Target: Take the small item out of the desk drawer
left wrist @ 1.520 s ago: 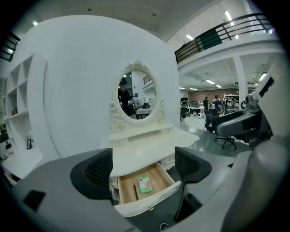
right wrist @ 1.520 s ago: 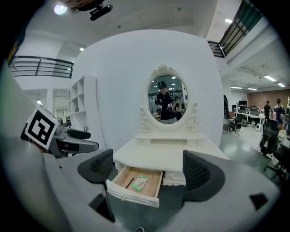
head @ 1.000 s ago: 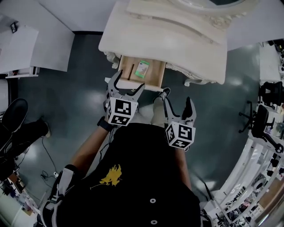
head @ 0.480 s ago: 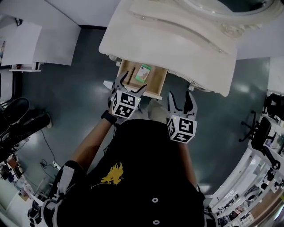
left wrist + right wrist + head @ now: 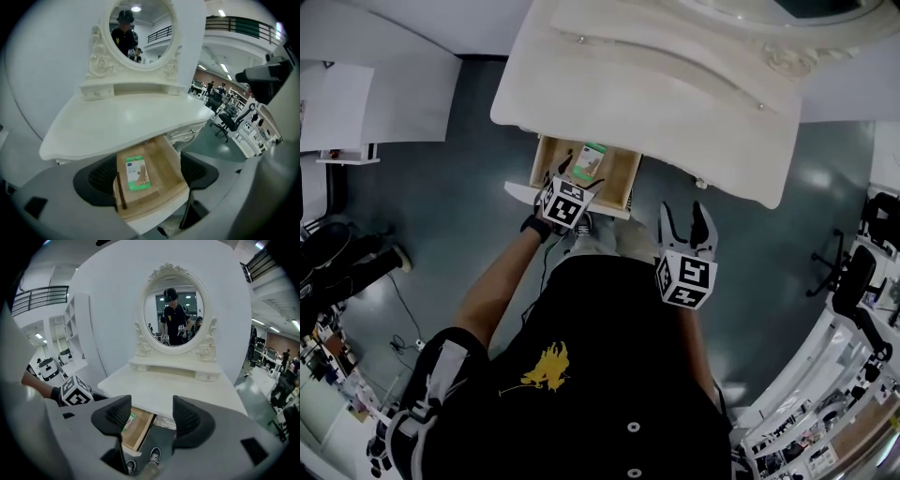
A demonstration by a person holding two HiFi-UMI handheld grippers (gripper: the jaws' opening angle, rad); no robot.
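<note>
At centre frame, the left gripper [image 5: 575, 178] hovered over the open drawer [image 5: 621, 180], jaws spread wide, apparently to straddle the small packet [image 5: 592, 161] lying flat inside. Lower right, the right gripper [image 5: 687, 217] hung apart, jaws closing on nothing, likely leaving room.

Open wooden drawer with one small packet lying in it

The desk drawer [image 5: 164, 165] is light bare wood and stands pulled well out from under the top of the white dressing table [image 5: 122, 126], its inside open to view. The small packet [image 5: 137, 172] lies flat on the drawer floor, left of the middle and nearer the back than the front edge. It is a flat rectangle, white above and green along the lower end, with a beige picture on its face. A thin dark strip [image 5: 120, 191] runs along the drawer floor just beside the packet's left edge.
</note>
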